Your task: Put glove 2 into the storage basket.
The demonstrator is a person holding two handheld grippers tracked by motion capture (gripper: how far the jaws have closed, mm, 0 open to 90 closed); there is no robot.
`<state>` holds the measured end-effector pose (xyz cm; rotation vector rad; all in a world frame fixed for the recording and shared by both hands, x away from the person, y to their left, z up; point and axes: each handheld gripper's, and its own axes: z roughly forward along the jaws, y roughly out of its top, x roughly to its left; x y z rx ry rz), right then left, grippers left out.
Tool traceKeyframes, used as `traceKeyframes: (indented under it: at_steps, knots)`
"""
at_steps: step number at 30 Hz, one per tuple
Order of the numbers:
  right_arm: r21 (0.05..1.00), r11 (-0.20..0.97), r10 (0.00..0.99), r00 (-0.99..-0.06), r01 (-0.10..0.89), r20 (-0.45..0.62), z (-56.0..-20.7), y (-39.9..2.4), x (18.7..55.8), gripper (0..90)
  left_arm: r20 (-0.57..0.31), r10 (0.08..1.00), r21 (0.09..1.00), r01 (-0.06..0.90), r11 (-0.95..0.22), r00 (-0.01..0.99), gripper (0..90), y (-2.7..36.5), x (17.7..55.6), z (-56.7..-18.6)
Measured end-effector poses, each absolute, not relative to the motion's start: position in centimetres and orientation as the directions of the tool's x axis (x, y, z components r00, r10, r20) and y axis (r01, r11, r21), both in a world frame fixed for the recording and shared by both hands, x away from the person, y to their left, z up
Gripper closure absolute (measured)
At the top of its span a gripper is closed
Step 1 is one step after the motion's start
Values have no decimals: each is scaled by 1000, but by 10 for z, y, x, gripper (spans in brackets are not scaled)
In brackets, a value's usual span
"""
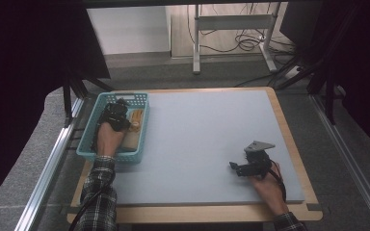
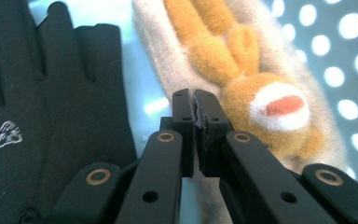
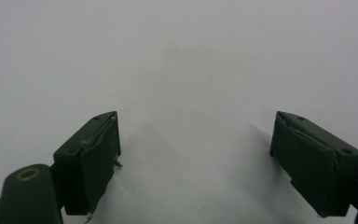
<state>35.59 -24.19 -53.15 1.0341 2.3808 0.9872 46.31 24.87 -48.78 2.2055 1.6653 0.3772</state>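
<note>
A teal perforated basket [image 1: 85, 140] stands at the table's left edge. In it lie a black glove [image 2: 51, 107] with a small silver logo and a beige fleece piece [image 2: 168, 56] bearing an orange plush animal face [image 2: 270, 112]. My left gripper [image 2: 196, 100] reaches down into the basket [image 2: 349, 60], its jaws shut together right at the seam between the glove and the beige piece, with nothing visibly caught between them. In the high view that left gripper [image 1: 117, 115] sits over the beige piece [image 1: 137, 120]. My right gripper [image 1: 243, 168] rests open over the grey mat [image 3: 182, 60], empty.
The grey mat [image 1: 207, 139] covers the wooden table [image 1: 289, 139]. Metal rails [image 1: 48, 163] run along both sides of the table. A desk frame with cables [image 1: 236, 29] stands on the floor beyond the far edge.
</note>
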Motion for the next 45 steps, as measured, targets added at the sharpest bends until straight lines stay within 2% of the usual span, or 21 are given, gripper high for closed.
traceKeyframes:
  at_steps: [5, 7, 9, 10, 11, 14, 15, 16, 21, 36, 45]
  knots:
    - [722, 487, 744, -666, 491, -50, -532, -242, 356, 156, -1, 966, 443, 866, -231, 258, 818, 257, 461, -488]
    - [722, 488, 744, -666, 490, -50, -532, -242, 356, 155, 0, 970, 461, 861, -215, 242, 726, 264, 458, -487]
    - [722, 488, 744, -666, 490, -50, -532, -242, 356, 155, 2, 972, 471, 857, -208, 235, 700, 267, 457, -486]
    - [722, 488, 744, -666, 491, -50, -532, -242, 356, 155, 6, 974, 479, 855, -202, 227, 625, 269, 456, -485]
    - [722, 488, 744, -666, 491, -50, -532, -242, 356, 155, 8, 975, 483, 853, -198, 221, 625, 270, 455, -484]
    - [723, 485, 746, -664, 492, -49, -532, -242, 356, 155, 11, 979, 501, 846, -182, 204, 526, 277, 452, -481]
    - [723, 485, 746, -664, 492, -49, -532, -242, 356, 155, 10, 980, 506, 844, -177, 200, 526, 279, 451, -480]
    - [723, 486, 746, -665, 491, -49, -532, -242, 356, 155, 6, 982, 514, 842, -166, 190, 487, 282, 449, -478]
    - [723, 486, 745, -665, 491, -49, -532, -242, 356, 155, -9, 986, 534, 834, -137, 168, 400, 292, 444, -475]
    - [723, 487, 745, -665, 490, -50, -532, -242, 356, 155, -80, 983, 594, 800, -88, 168, 209, 306, 429, -467]
    - [723, 487, 745, -665, 490, -50, -532, -242, 356, 155, -97, 975, 621, 778, -99, 202, 146, 304, 421, -461]
